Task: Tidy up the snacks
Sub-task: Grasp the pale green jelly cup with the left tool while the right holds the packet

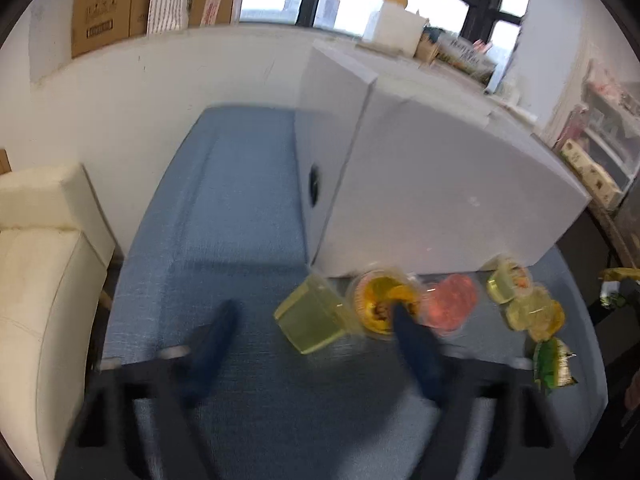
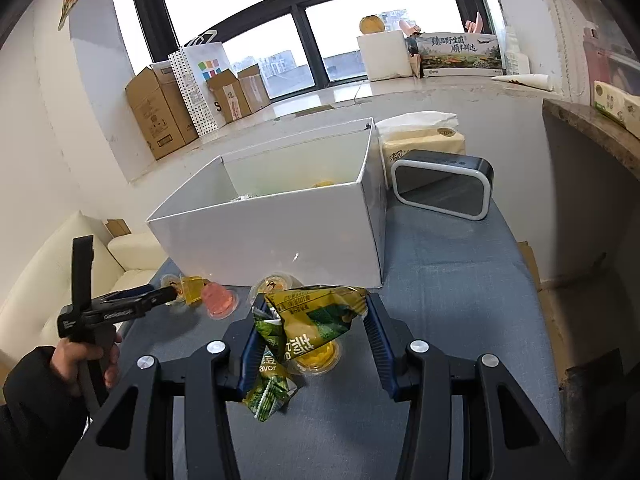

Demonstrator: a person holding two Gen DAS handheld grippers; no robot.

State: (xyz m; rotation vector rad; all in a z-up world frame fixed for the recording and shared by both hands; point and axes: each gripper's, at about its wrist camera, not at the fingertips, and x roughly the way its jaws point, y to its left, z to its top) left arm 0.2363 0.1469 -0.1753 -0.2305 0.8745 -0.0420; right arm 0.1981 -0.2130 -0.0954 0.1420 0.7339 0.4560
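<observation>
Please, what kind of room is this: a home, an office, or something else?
Probably an office or apartment room in a city building. Tall dark-framed windows show other buildings, cardboard boxes line the sill, and a cream sofa stands beside the blue-covered table.

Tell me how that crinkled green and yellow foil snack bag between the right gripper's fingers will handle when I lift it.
The crinkled green and yellow foil snack bag looks creased and folded, so it is probably floppy and will sag or twist. It seems thin and light for its size. The right gripper appears open around it; glossy film may slip, so pinch a bunched part.
</observation>
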